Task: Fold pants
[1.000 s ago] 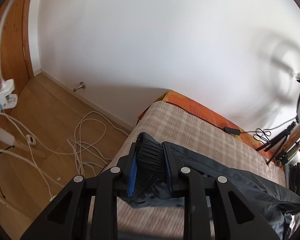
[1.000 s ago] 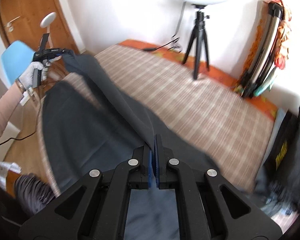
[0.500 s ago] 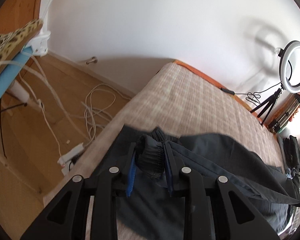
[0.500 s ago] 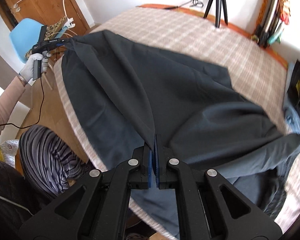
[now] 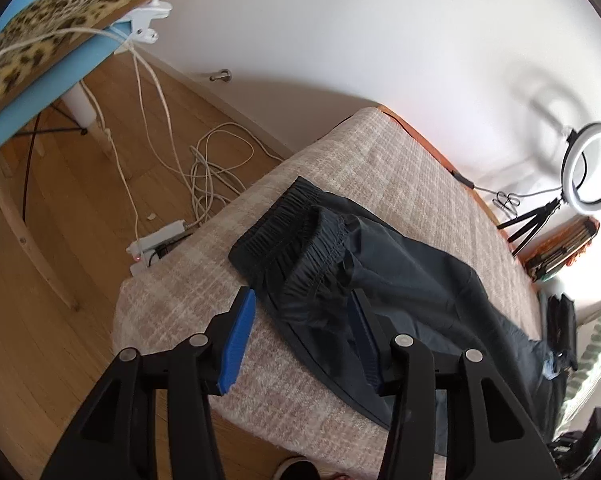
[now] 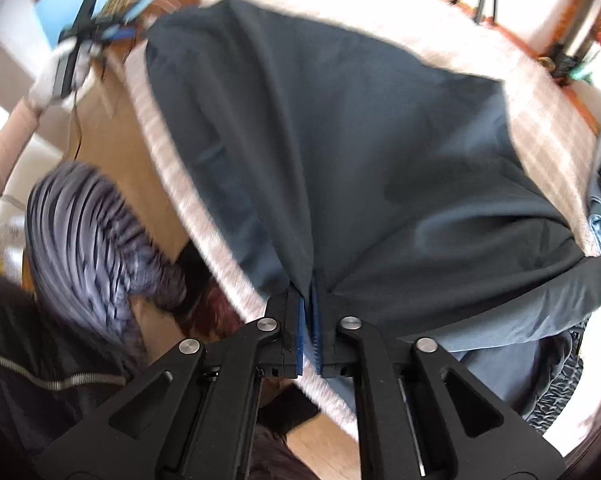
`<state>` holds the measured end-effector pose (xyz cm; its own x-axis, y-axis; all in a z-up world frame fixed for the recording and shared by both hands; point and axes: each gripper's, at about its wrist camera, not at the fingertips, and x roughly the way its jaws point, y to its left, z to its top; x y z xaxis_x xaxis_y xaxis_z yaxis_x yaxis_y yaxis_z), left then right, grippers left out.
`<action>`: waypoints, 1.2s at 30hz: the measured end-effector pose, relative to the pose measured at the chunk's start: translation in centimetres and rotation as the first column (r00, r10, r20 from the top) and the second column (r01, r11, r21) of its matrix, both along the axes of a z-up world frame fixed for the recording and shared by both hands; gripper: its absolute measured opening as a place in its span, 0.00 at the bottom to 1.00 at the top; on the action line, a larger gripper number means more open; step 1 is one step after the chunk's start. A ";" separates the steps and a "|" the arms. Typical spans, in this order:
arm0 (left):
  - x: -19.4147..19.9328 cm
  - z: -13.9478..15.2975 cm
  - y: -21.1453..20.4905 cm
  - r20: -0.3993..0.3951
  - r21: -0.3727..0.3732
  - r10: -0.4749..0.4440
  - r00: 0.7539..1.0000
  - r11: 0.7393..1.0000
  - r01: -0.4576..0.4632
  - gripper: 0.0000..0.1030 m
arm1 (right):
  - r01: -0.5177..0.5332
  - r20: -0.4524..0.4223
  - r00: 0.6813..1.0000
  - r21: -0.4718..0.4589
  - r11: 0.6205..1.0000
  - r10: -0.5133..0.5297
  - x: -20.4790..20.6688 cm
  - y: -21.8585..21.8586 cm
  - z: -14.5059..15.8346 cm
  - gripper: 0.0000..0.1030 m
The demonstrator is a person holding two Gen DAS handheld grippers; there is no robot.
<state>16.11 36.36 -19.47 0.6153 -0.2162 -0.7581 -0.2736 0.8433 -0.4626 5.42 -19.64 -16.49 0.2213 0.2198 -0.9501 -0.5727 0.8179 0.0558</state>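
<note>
Left wrist: my left tongs (image 5: pixel 300 300) are opening, pads off the cloth; the dark pants (image 5: pixel 380 248) lie on the checked bed (image 5: pixel 400 168), waistband (image 5: pixel 288 220) between the fingers. Right wrist: my right tongs (image 6: pixel 309 292) are clenched on a pants fold (image 6: pixel 300 264) at the bed edge.

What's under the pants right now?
The dark pants lie on a beige checked bed cover, waistband near its corner. Whatever the fabric covers, and anything between its layers, is hidden. The left claw is opening, cloth between its fingers.
</note>
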 end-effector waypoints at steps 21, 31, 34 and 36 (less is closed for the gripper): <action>0.4 -2.4 -2.0 -0.053 -0.138 0.039 0.998 0.989 -0.046 0.56 | -0.295 0.235 0.942 0.230 0.927 0.241 15.4 20.1 10.0 0.74; 0.5 -2.9 -1.9 -0.024 -0.135 0.104 0.994 0.985 -0.106 0.56 | -0.368 0.193 0.926 0.266 0.891 0.325 23.5 31.9 5.9 0.74; 0.4 -3.5 -1.8 -0.026 -0.134 0.110 0.994 0.985 -0.113 0.45 | -0.387 0.175 0.920 0.263 0.884 0.351 24.8 34.8 4.5 0.74; 0.2 -3.8 -1.6 -0.022 -0.126 0.111 0.994 0.986 -0.113 0.41 | -0.395 0.157 0.918 0.282 0.874 0.364 25.9 36.6 3.7 0.74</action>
<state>16.29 34.76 -23.26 0.6302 -0.2417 -0.7379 -0.3705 0.7415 -0.5593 31.35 16.94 -12.75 0.1493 0.5776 -0.8025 -0.8508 0.4886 0.1934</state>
